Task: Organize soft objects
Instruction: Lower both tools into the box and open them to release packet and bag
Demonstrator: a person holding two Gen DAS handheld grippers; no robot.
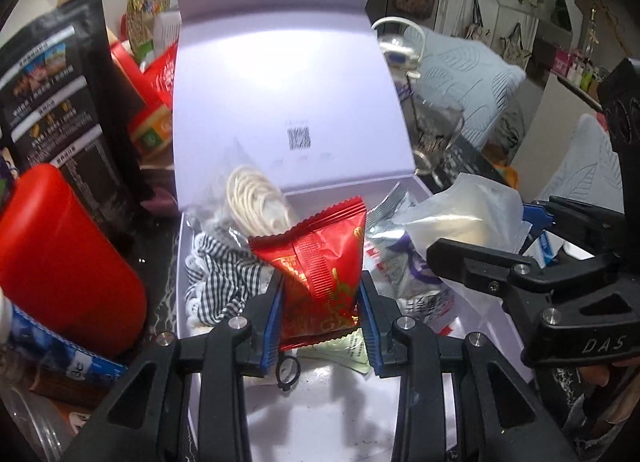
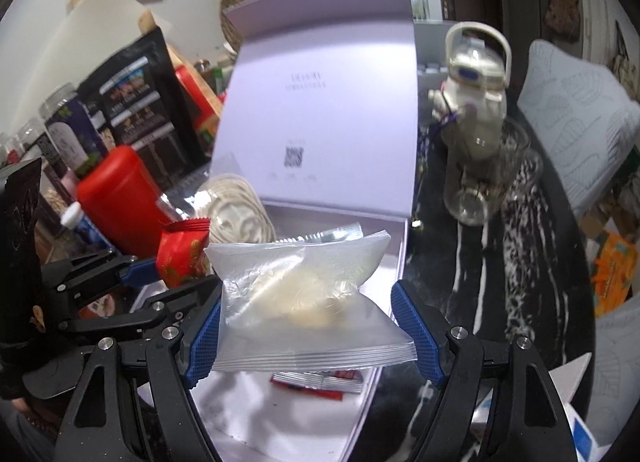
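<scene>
The red snack packet (image 1: 320, 262) sits clamped between the blue pads of the left gripper (image 1: 322, 322), its crimped top edge standing up and away from the fingertips, its lower end pinched between them. Just beyond and below that gripper lies the open pale lilac box (image 1: 280, 101), lid propped upright behind it. Inside the box, ahead of the left gripper and slightly to its left, are a black-and-white checked cloth (image 1: 224, 274) and a bagged coil of cream cord (image 1: 256, 201); under the red packet a pale green sachet (image 1: 344, 350) shows only by a corner. To the right of the left gripper, silver-foil sachets (image 1: 400, 262) lie half covered.

The right gripper (image 2: 312, 326) holds a clear zip bag (image 2: 304, 298) with something pale and crumpled inside; its contents are too blurred to name. The bag spans the gap between the wide-set blue pads, and both pads press on its sides, with the sealed edge toward the camera. Below it, in the box (image 2: 320, 101), a red-and-white sachet (image 2: 316, 380) is mostly hidden by the bag. The left gripper (image 2: 160, 270) with its red packet (image 2: 182, 258) appears just to the left of the right gripper.

Left of the box stand a red canister (image 1: 68, 262) and a black pouch (image 1: 60, 101); to the right, on the dark marbled worktop (image 2: 500, 262), a glass jar (image 2: 488, 177) and a white bottle (image 2: 476, 101).
</scene>
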